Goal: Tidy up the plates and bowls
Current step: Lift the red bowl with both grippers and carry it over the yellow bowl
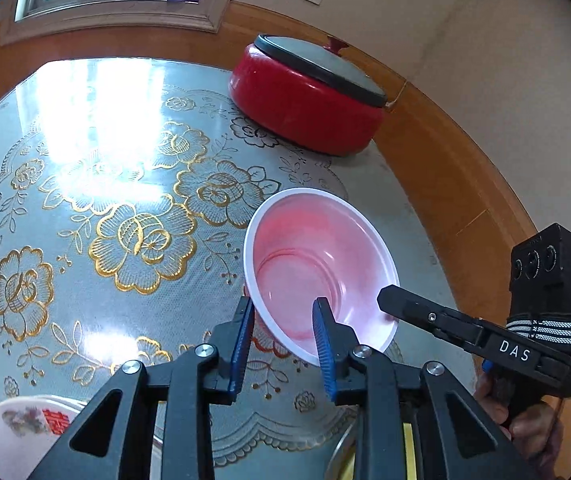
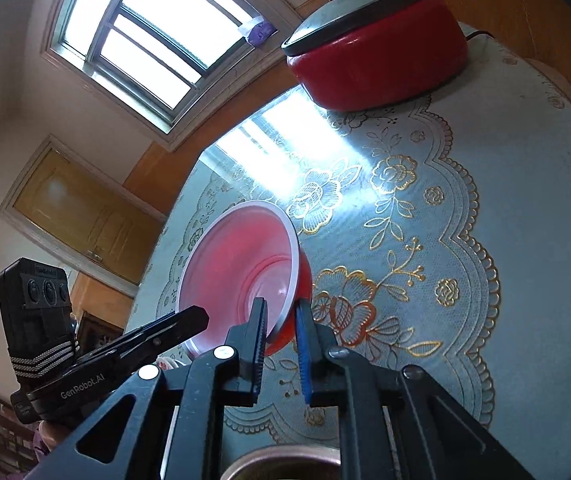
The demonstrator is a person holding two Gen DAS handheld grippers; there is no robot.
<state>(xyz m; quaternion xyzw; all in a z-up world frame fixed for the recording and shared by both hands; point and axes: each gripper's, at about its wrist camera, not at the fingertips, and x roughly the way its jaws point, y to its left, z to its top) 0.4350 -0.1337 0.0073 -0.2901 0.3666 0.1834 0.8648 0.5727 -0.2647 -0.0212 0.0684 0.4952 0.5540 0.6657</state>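
Above the desk (image 1: 85, 128), both tongs, left (image 1: 285, 312) and right (image 2: 281, 312), pinch the bowl (image 1: 317, 256) rim, nearly closed. It looks light, thin, slippery plastic; rim grips suit.

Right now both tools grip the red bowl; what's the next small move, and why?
Probably carry the red bowl toward the near table edge: both the left tool and right tool pinch its rim, it's tilted, and other dishes show there.
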